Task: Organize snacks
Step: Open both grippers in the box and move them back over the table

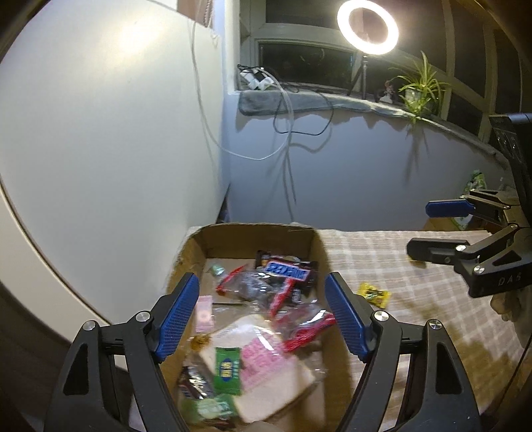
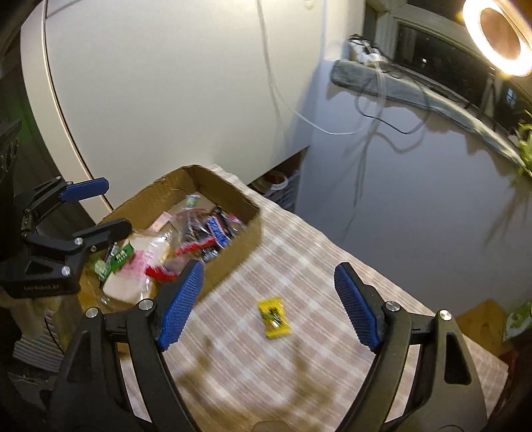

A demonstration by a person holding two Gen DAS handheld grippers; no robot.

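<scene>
- The open brown cardboard box (image 2: 232, 196) is crowded with wrappers; its raised walls block sideways entry.
- The checked tablecloth (image 2: 299, 266) beside it lies bare except one small yellow candy packet (image 2: 274, 317).

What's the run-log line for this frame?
left gripper: open, above cardboard box | right gripper: open, empty | yellow packet: on checked cloth, outside box

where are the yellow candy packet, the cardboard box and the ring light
yellow candy packet (image 2: 274, 318): right wrist view, middle of the wrapper
cardboard box (image 2: 232, 189): right wrist view, far wall's outer face
ring light (image 1: 367, 27): left wrist view, lit ring's lower rim
</scene>
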